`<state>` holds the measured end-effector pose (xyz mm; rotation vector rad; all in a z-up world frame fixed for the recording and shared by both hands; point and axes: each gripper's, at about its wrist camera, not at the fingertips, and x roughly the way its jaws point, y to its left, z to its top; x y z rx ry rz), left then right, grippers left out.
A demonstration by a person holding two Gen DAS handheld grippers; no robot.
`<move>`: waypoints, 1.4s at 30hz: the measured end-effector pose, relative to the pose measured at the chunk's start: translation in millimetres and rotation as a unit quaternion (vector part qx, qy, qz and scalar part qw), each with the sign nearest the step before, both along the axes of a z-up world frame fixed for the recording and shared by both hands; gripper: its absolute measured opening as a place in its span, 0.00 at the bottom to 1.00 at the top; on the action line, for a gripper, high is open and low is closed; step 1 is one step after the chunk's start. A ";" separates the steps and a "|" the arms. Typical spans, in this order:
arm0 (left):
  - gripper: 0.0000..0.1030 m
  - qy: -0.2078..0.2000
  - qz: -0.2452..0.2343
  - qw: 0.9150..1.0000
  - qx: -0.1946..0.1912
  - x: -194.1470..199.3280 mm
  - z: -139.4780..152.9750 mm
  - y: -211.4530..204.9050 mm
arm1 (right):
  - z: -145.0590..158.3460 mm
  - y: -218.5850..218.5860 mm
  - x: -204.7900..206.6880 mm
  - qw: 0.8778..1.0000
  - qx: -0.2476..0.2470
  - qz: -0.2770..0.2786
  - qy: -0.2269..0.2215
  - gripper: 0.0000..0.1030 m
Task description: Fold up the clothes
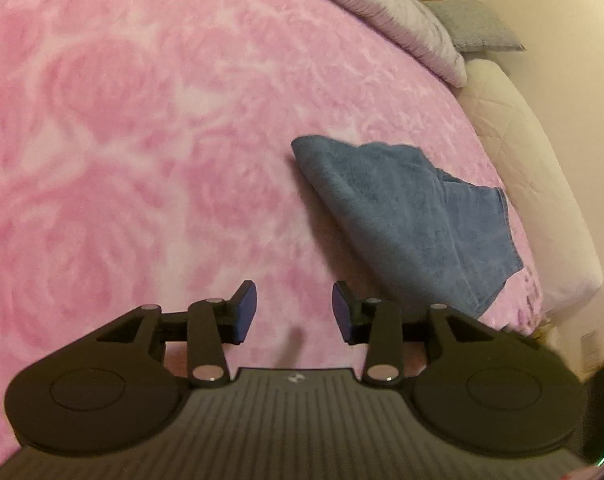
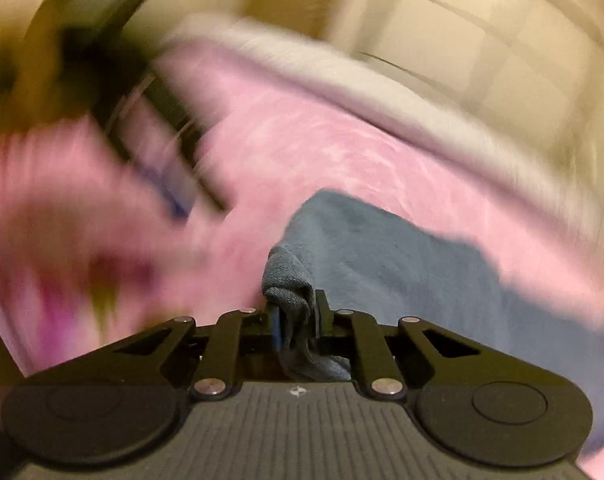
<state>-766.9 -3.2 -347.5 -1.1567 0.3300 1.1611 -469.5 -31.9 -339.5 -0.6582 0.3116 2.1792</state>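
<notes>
Pink floral bedding (image 1: 142,128) carries our blue cloth (image 1: 413,216), doubled over near the bed's edge. Our right claw (image 2: 298,320) pinches a bunched corner; our left claw (image 1: 294,312) hangs spread and empty. Soft, light and limp, the cloth likely handles best by corners or hems.

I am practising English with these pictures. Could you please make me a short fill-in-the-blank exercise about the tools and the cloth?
1. The right tool is shut on a bunched part of the ____ towel.
2. The left tool is ____ and holds nothing.
3. The towel lies on a ____ blanket.
4. In the left view, the towel is on the ____ side of the tool.

Missing words: blue; open; pink; right
</notes>
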 end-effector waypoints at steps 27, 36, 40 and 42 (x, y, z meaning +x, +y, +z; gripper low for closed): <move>0.38 0.039 -0.140 0.988 0.046 178.8 -0.4 79.2 | 25.7 84.2 273.2 0.903 -0.064 -0.317 0.284 0.14; 0.38 0.047 -0.155 0.985 0.053 206.9 -5.9 101.9 | -32.4 122.0 355.5 0.828 -0.163 -0.389 0.370 0.20; 0.38 0.053 -0.161 0.984 0.051 214.1 -9.6 109.6 | -36.4 107.3 363.8 0.799 -0.134 -0.416 0.412 0.47; 0.38 0.052 -0.164 0.984 0.054 213.8 -8.6 109.6 | -26.7 93.0 360.0 0.802 -0.090 -0.429 0.406 0.46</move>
